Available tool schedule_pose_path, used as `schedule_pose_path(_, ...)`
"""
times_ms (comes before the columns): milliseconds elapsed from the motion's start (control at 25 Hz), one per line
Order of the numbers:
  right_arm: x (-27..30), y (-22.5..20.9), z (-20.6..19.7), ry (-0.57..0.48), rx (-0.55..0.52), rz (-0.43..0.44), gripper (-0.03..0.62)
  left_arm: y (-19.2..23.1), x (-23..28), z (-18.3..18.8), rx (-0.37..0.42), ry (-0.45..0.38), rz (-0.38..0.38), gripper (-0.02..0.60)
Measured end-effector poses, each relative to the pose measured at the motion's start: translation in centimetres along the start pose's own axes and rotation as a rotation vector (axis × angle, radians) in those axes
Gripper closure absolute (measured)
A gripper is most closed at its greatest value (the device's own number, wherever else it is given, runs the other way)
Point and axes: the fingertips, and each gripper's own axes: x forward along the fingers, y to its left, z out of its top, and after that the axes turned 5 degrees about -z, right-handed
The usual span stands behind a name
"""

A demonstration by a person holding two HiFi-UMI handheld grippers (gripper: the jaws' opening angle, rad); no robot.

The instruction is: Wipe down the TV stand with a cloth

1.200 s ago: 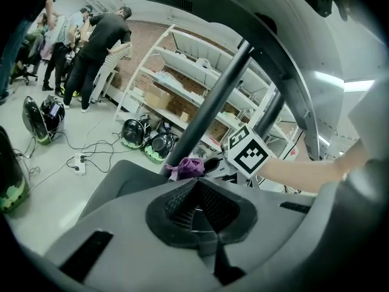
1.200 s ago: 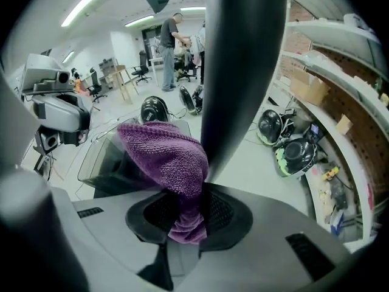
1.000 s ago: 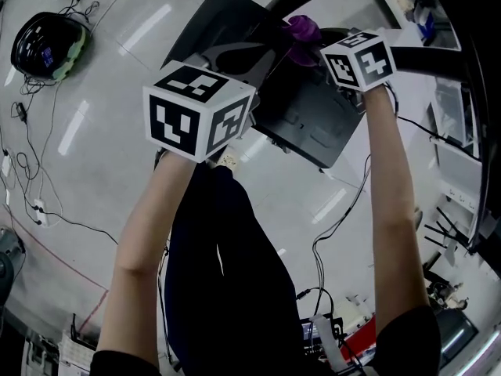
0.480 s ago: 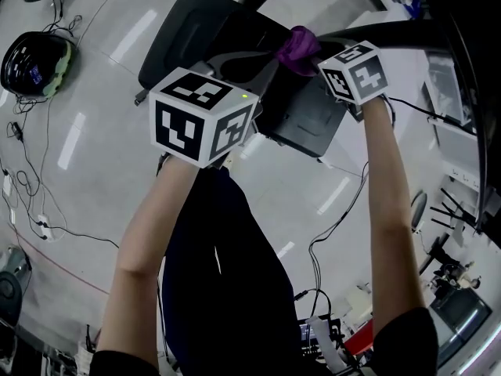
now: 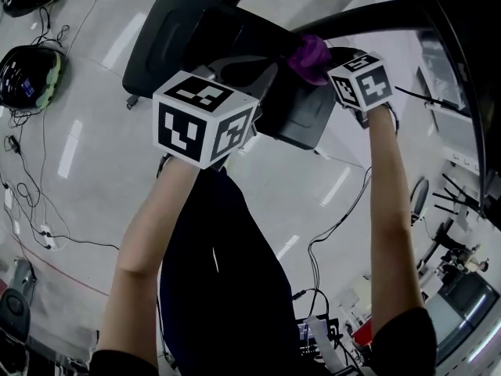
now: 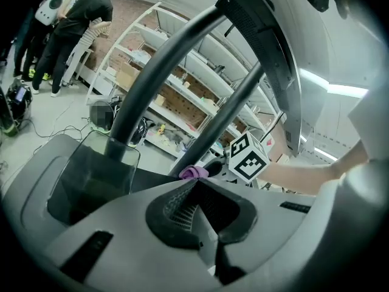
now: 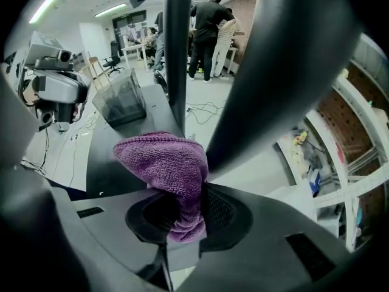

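- The right gripper (image 7: 185, 215) was clamped on a purple cloth (image 7: 163, 166), whose bunched end bulged out past the jaw tips.
- That bulge filled the centre of the right gripper view. It lay against the dark base of the TV stand (image 7: 112, 163), at the foot of an upright pole (image 7: 178, 47).
- In the head view the cloth sat at upper centre-right, just ahead of the right gripper's marker cube and where a slanted pole met the base.
- The left gripper (image 6: 196, 184) had its jaws closed together with nothing between them. It was held over the base, with the cloth just beyond its tips.
- Cables (image 5: 31, 171) trailed over the pale floor at the head view's left edge.
- People (image 7: 209, 29) stood at the top of the right gripper view.
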Motion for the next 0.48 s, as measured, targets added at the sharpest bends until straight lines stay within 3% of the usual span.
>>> schedule_pose_path(480, -1.2, -3.4, -6.3, 0.093, 0.059, -0.087, 0.496, -1.1, 1.6, -2.1, -0.011, 0.048, -0.030, 0.575)
